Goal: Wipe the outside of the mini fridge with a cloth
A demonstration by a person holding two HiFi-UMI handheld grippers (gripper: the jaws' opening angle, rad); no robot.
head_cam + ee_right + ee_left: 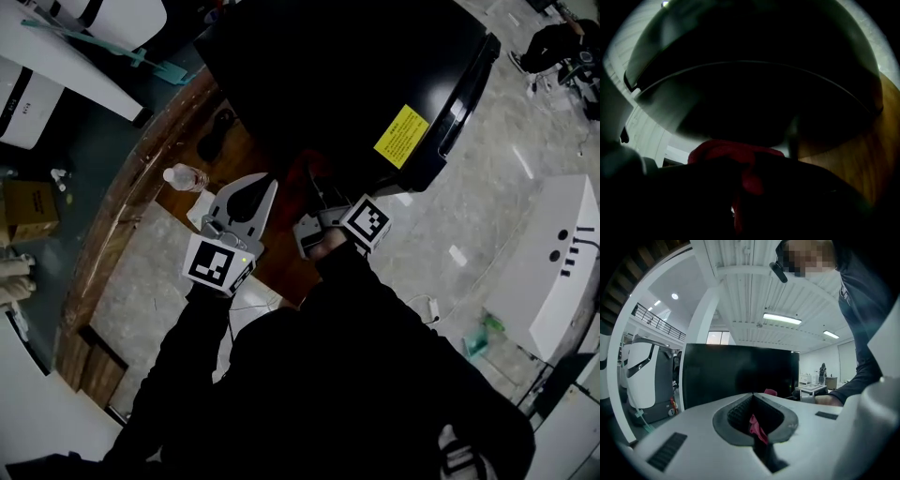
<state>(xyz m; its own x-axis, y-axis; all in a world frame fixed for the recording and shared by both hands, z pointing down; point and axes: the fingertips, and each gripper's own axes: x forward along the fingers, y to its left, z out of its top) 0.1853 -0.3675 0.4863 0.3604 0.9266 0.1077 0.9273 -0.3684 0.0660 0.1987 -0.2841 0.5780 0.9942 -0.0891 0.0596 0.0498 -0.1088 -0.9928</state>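
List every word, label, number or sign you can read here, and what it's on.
None is readable.
Yellow label on the mini fridge: print too small to read.
Dark mark on the white panel at left: too blurred.
Black marks on the white casing at right: no legible letters.
Left marker cube and right marker cube: square patterns, no words.

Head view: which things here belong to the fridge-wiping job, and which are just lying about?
Part of the job:
mini fridge
red cloth, clamped in the right gripper
left gripper, jaws together with a red scrap between them

Just lying about:
water bottle on the wooden table
cardboard box
teal-handled tool
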